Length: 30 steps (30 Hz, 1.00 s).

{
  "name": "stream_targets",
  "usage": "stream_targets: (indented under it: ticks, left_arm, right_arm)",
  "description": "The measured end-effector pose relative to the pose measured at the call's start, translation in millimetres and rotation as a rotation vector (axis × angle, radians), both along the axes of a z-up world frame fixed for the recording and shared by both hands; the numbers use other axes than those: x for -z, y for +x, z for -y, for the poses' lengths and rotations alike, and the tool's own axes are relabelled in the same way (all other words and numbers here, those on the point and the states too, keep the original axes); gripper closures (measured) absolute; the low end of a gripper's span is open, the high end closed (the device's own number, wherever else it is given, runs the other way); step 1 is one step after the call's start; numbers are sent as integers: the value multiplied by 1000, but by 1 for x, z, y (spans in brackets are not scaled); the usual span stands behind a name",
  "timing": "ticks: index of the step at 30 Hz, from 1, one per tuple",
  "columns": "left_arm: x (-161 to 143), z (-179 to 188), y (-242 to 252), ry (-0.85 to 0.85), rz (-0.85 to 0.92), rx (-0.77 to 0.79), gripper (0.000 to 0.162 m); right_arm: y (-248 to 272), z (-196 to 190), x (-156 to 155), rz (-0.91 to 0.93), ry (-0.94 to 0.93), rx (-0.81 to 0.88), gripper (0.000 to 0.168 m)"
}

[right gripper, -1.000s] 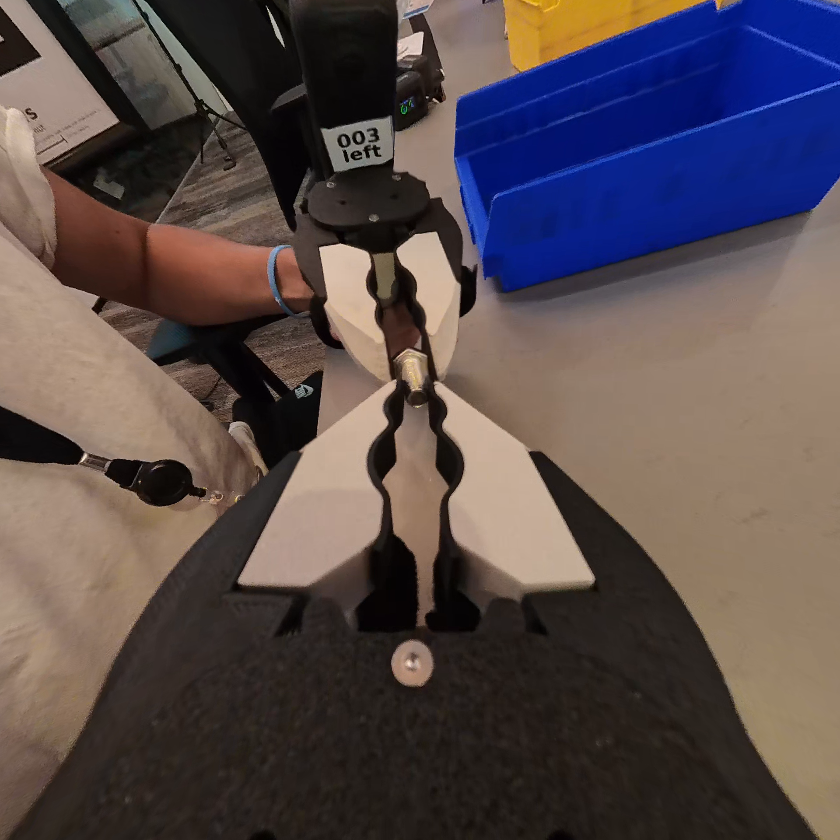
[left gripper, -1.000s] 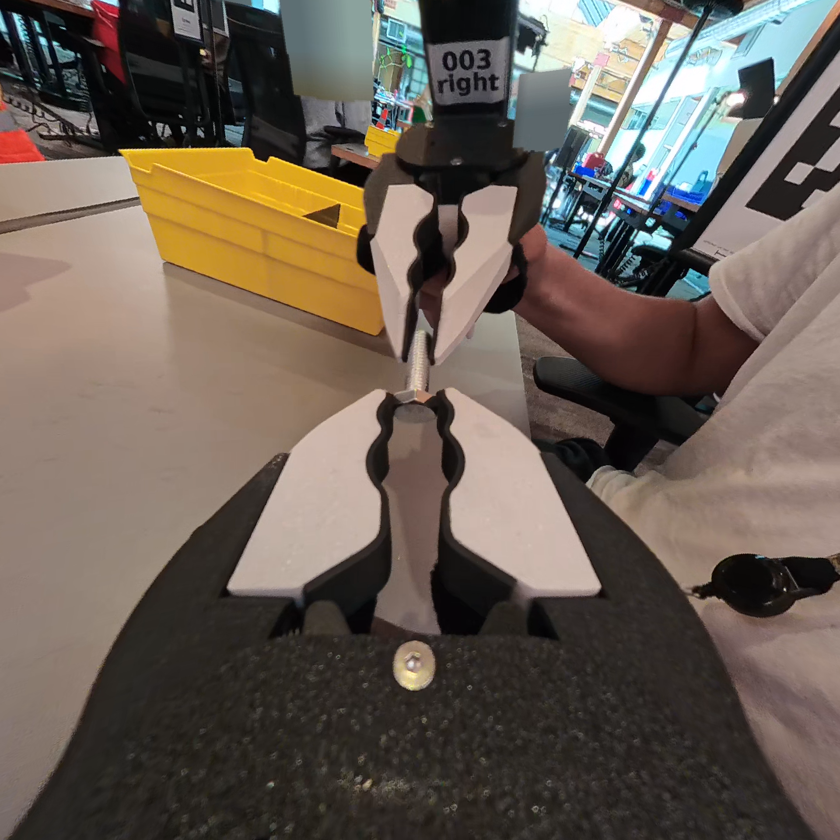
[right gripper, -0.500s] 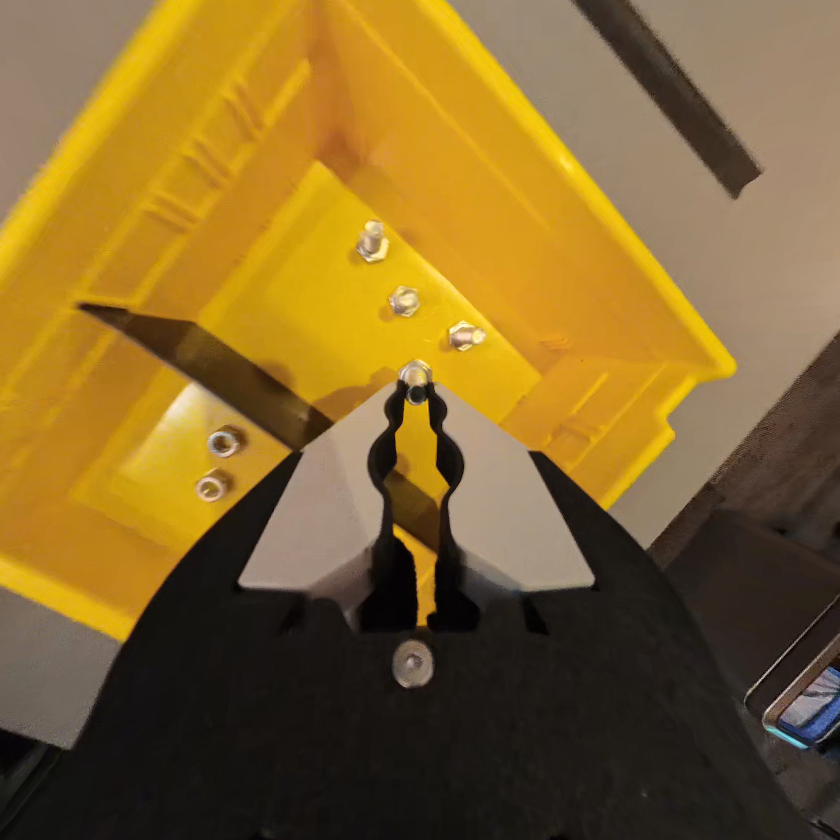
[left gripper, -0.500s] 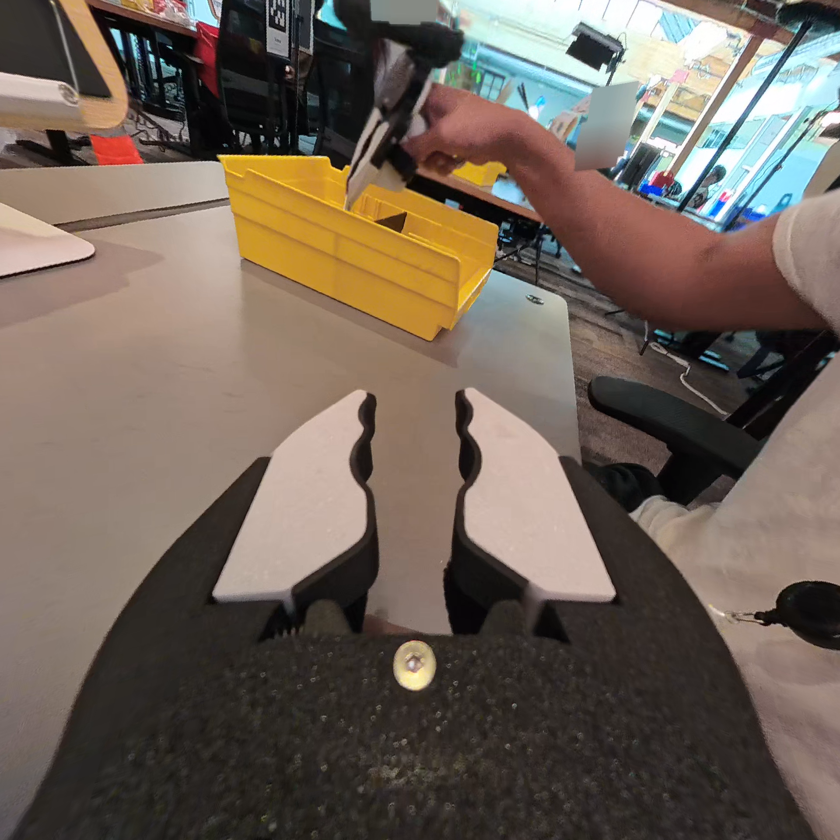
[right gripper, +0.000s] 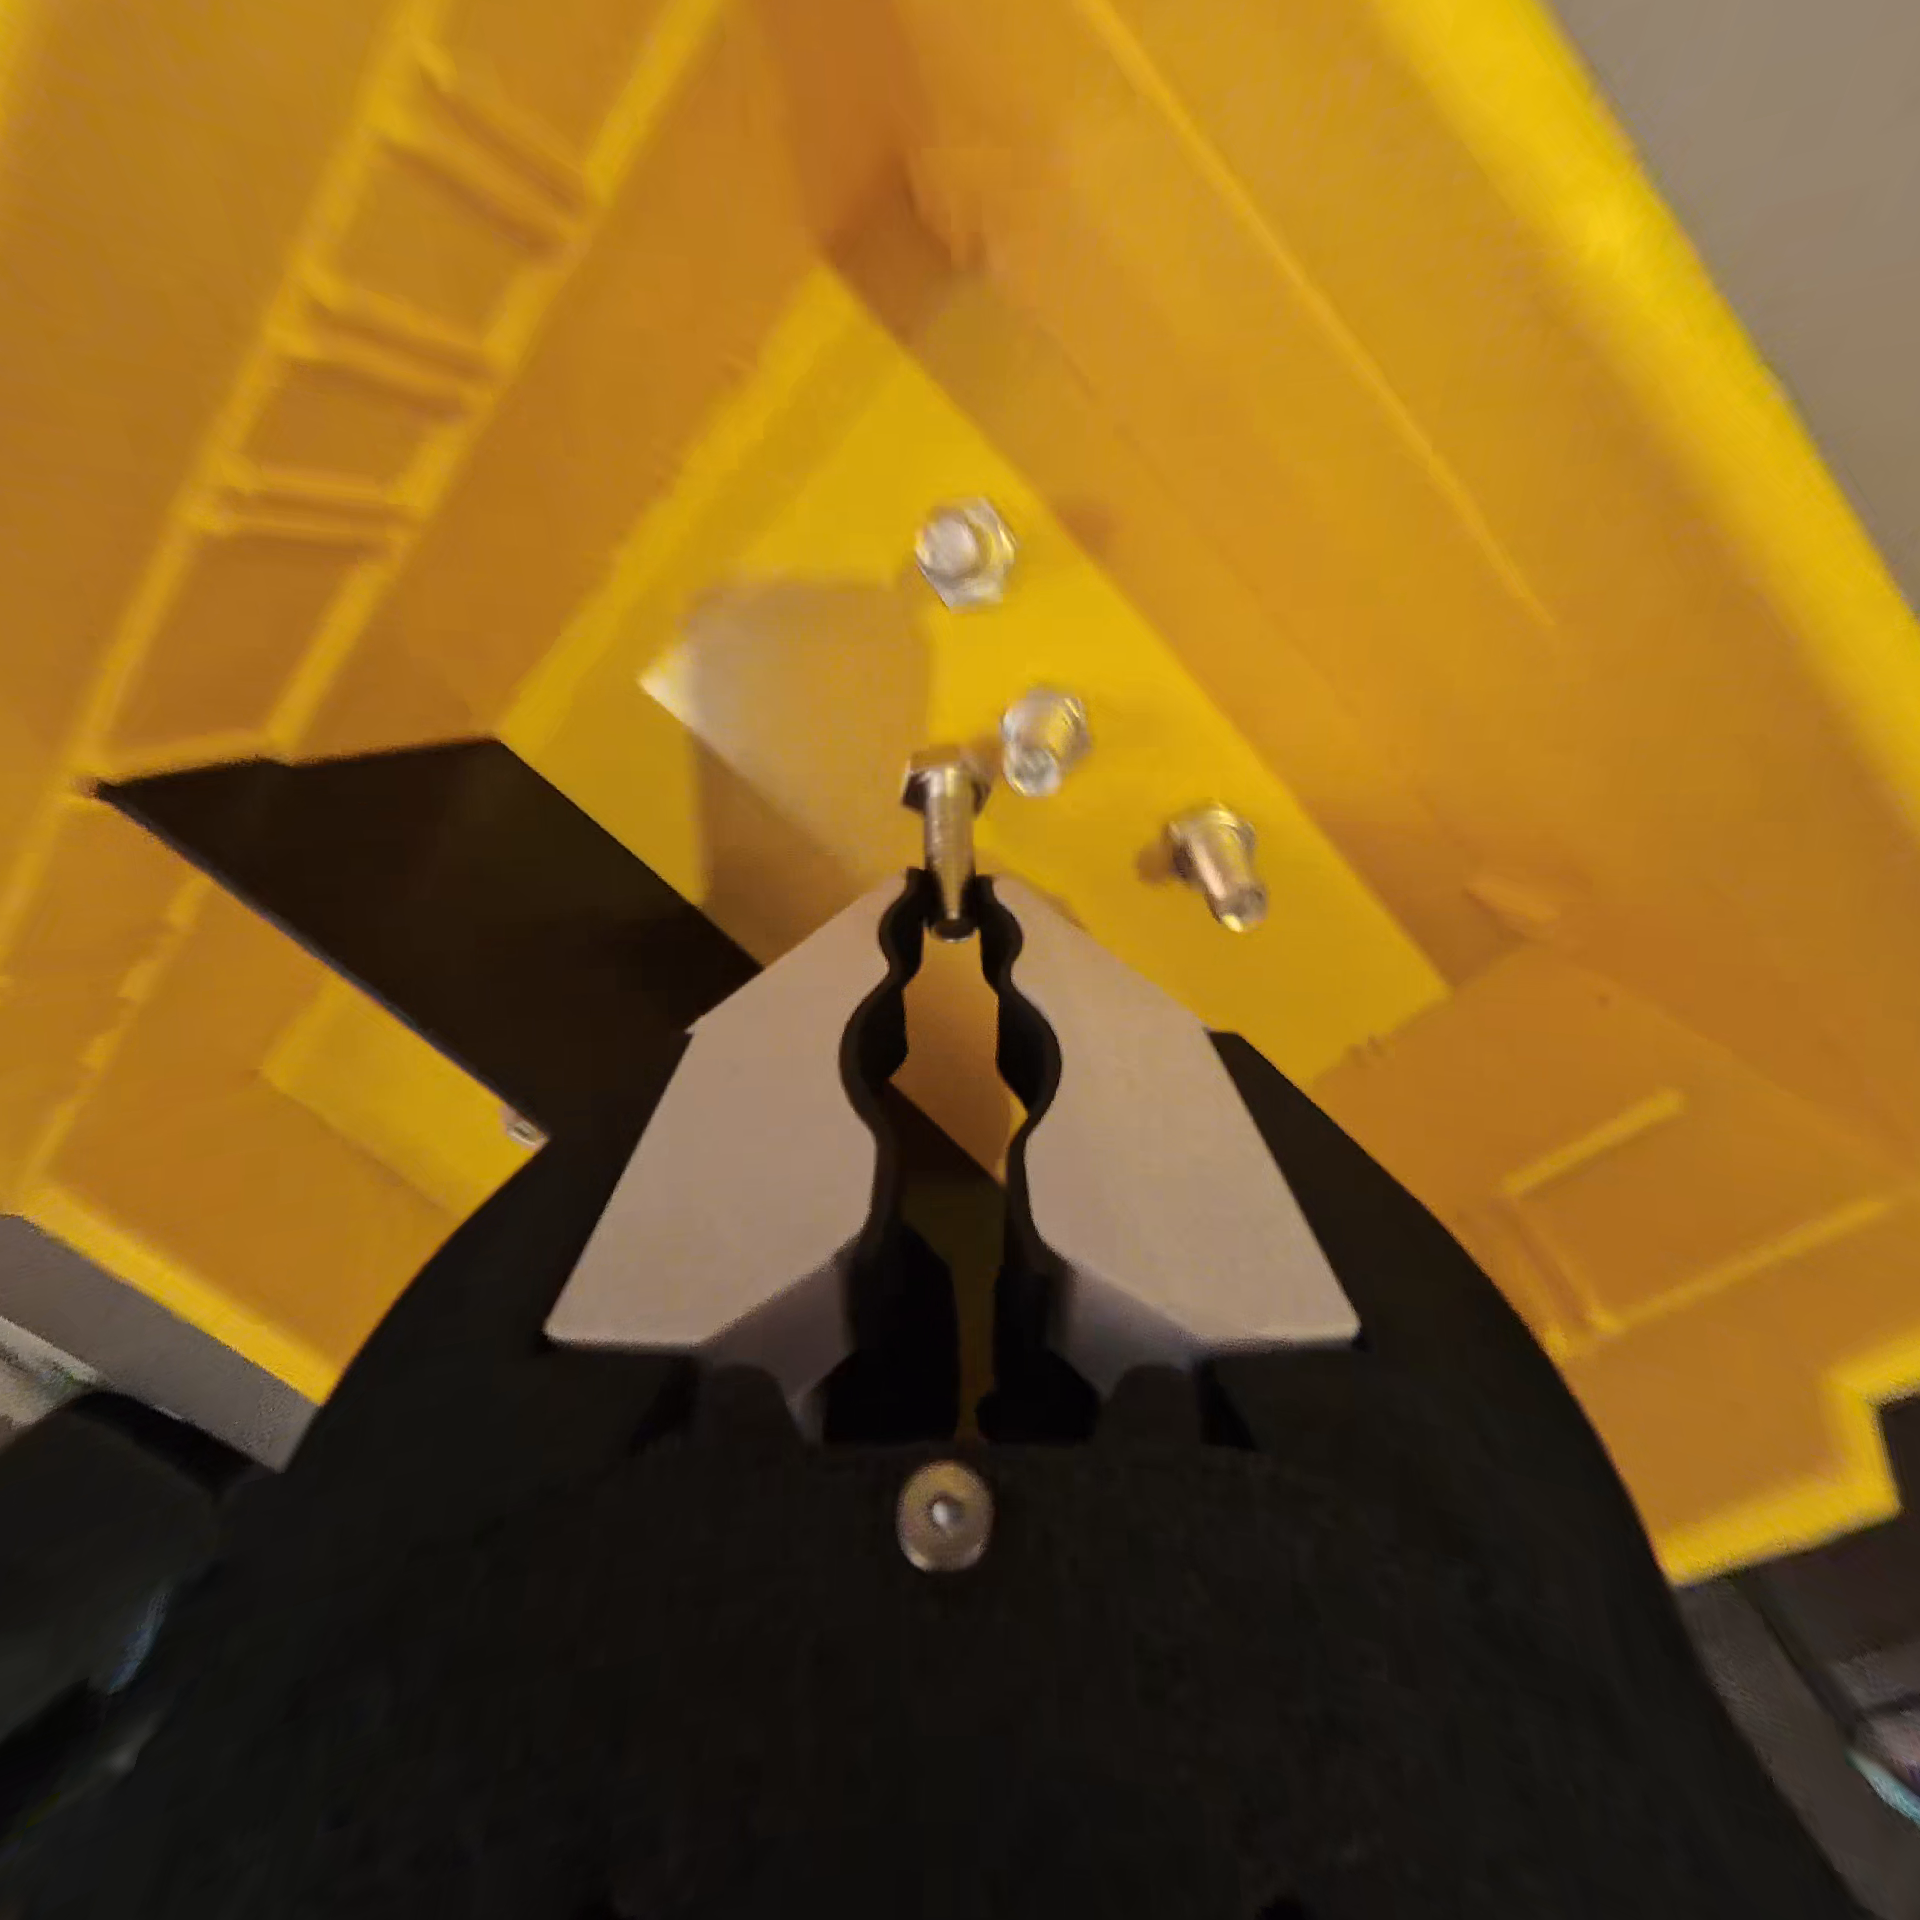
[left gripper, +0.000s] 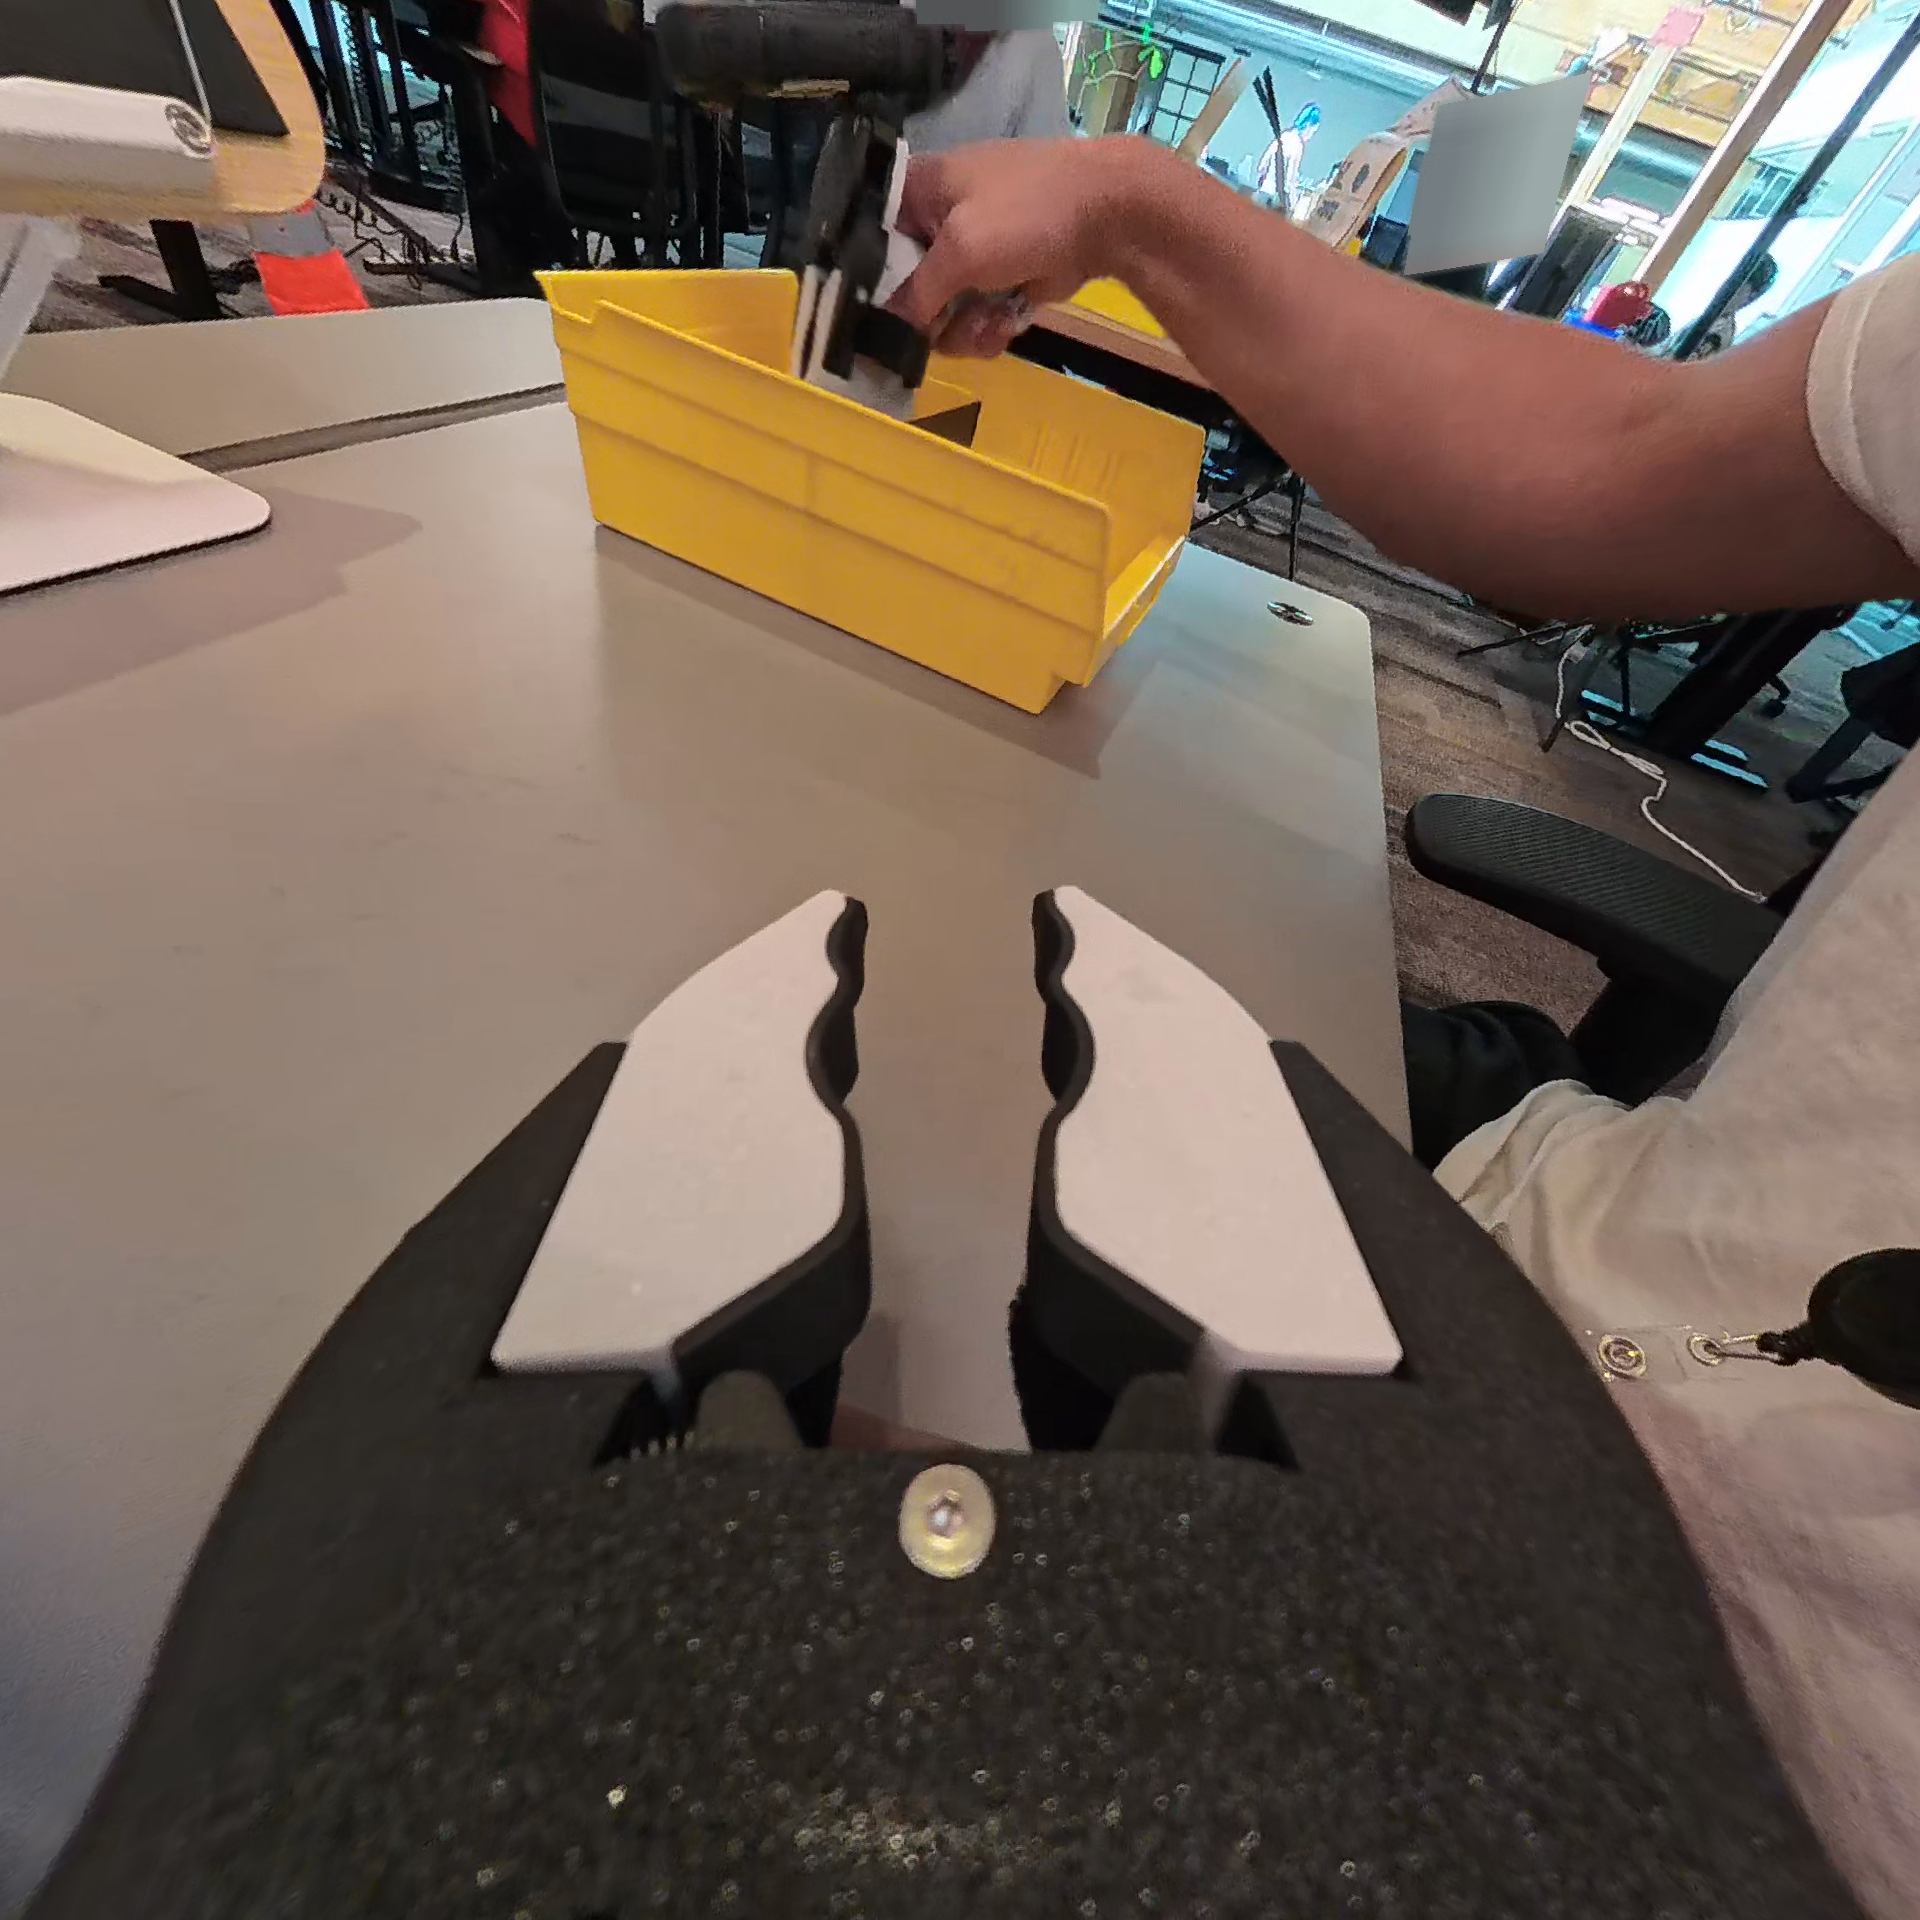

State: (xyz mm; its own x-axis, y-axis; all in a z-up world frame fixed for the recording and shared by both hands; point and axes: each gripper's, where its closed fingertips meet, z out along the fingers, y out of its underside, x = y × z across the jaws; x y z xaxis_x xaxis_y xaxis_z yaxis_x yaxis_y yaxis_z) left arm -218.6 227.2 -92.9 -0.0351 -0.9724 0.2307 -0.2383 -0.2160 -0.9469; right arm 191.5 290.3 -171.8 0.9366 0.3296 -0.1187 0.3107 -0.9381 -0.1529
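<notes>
Bolt point(right gripper: 943, 831) pinched by its threaded tip between my right gripper's point(right gripper: 951, 902) fingertips, hex head pointing away, hanging over the yellow bin point(right gripper: 1351, 436). Small steel piece: light, rigid, hard, and I judge it slick on the threads, so a tip hold like this could let it pivot or slip. A grip further up the shank, nearer the head, would seem steadier. Right jaws are pressed nearly together on it, with only the shank's width between the pads.

Beyond the bolt, on the bin floor: three loose fasteners point(right gripper: 1042, 740), one a short bolt lying on its side, the other two blurred. A black divider point(right gripper: 436, 883) crosses the bin to the left.

My left gripper point(left gripper: 948, 914) is low over the grey table point(left gripper: 416, 810), fingers spread apart, holding nothing and touching nothing I can see. Further along the table the bin stands near the far edge, well apart from my left tongs, and my right hand point(left gripper: 997, 239) reaches the other gripper down into it. White base of a stand point(left gripper: 94, 488) at far left.
</notes>
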Motion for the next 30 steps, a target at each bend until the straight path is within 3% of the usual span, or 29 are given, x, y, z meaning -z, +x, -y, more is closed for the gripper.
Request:
stream_targets:
  ticks: [1,6,10,13,16,19,21,23,25,30]
  left_arm:
    - [0,0,0,0,0,0,131]
    - [3,1,2,-4,-10,15,131]
    - [5,3,2,6,-21,20,131]
    - [4,3,1,24,-27,6,131]
    - [-1,-2,-5,58,-28,-43,131]
    - [-13,-14,-21,92,-19,-166,131]
    - [-25,-22,-41,108,1,-275,127]
    - [-37,-30,-69,135,26,-404,120]
    - [-41,-43,-104,152,14,-559,117]
    - [-17,-75,-197,103,-67,-935,111]
  right_arm:
    - [10,6,4,72,-46,-7,159]
    - [22,19,21,149,-178,-20,159]
    - [21,16,20,137,-167,-22,158]
    - [25,15,3,136,-89,5,145]
    - [15,9,-42,71,147,84,141]
    - [-9,12,-102,44,517,149,138]
    - [-28,27,-137,27,787,224,131]
    - [-47,54,-152,-28,1000,360,120]
    - [-58,87,-139,-48,1110,500,115]
    - [-82,149,-80,3,1108,765,112]
